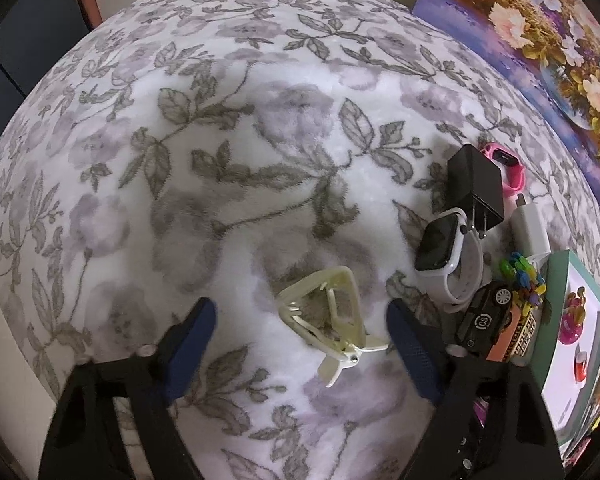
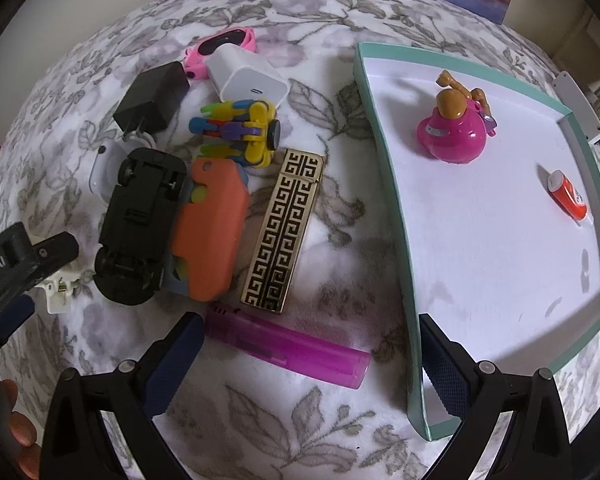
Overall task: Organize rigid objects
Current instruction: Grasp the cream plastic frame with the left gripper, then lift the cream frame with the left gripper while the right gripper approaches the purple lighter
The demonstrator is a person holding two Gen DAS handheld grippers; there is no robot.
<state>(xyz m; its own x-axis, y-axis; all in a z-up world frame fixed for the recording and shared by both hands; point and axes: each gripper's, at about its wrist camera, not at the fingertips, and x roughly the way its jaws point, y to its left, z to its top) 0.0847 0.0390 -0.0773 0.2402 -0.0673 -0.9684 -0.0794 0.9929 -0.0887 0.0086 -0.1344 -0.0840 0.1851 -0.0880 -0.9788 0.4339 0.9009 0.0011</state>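
My left gripper [image 1: 302,344] is open, its jaws on either side of a pale yellow hair clip [image 1: 330,320] lying on the floral blanket. My right gripper [image 2: 312,364] is open over a purple lighter [image 2: 288,350]; its right finger [image 2: 446,364] sits inside the corner of the teal-rimmed white tray [image 2: 384,168]. The tray holds a pink toy figure [image 2: 454,130] and a small orange can [image 2: 568,196]. A pile lies to the tray's left: a black toy car [image 2: 140,224], an orange toy [image 2: 210,232], a gold-and-black lighter [image 2: 284,228], a colourful toy [image 2: 240,132], a black charger [image 2: 152,98], a white charger [image 2: 246,76].
A grey smartwatch [image 1: 448,256] and a pink watch [image 1: 504,168] lie by the pile. A flower painting [image 1: 540,40] leans at the back right. The left gripper shows at the left edge of the right wrist view [image 2: 20,264]. The blanket [image 1: 180,160] stretches to the left.
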